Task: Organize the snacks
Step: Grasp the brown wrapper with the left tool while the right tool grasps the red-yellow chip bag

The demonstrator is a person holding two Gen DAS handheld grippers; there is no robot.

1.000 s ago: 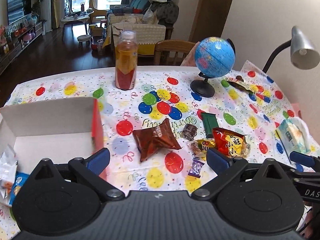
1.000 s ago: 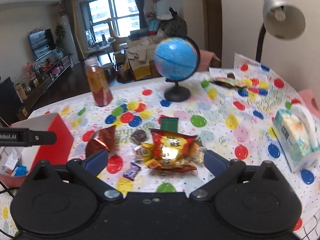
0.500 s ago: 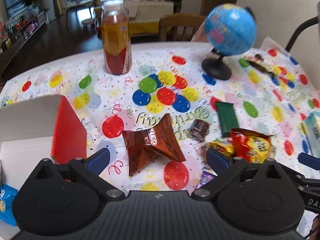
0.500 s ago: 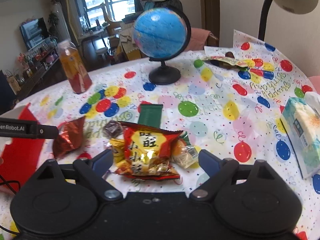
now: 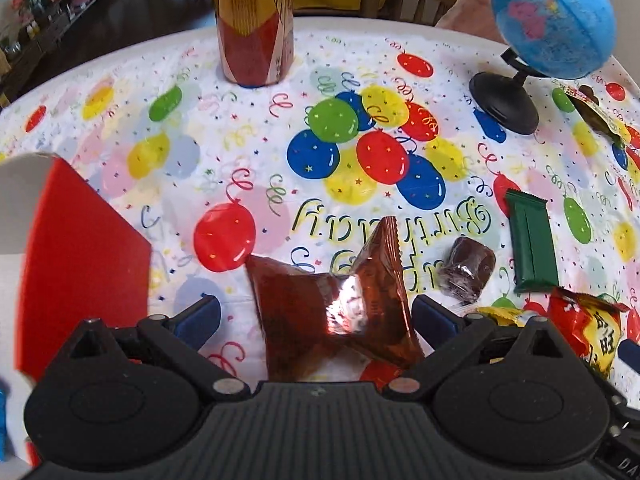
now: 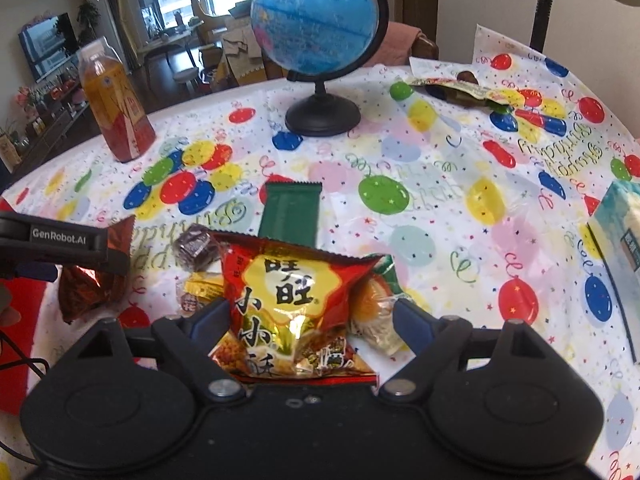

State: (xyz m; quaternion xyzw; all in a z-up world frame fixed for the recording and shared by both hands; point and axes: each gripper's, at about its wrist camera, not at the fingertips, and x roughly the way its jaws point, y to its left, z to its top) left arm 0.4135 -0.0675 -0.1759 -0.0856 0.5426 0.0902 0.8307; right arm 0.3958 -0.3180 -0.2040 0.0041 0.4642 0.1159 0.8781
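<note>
My left gripper (image 5: 316, 316) is open, its jaws on either side of a brown foil snack bag (image 5: 332, 300) lying on the tablecloth. My right gripper (image 6: 312, 316) is open around a red-and-yellow snack bag (image 6: 288, 304). A green bar (image 5: 530, 246), a small dark wrapped candy (image 5: 466, 274) and a yellow packet (image 6: 200, 290) lie between them. The green bar also shows in the right wrist view (image 6: 290, 210). A red-and-white box (image 5: 76, 248) stands at the left.
A drink bottle (image 5: 256, 32) stands at the back, also in the right wrist view (image 6: 114, 108). A globe on a black stand (image 6: 320, 40) is behind the snacks. A tissue pack (image 6: 620, 248) lies at the right. A lamp arm (image 6: 544, 4) rises at the back right.
Both grippers have moved forward and down. The brown bag now lies between my left jaws and the red-and-yellow bag between my right jaws. Both stay open.
</note>
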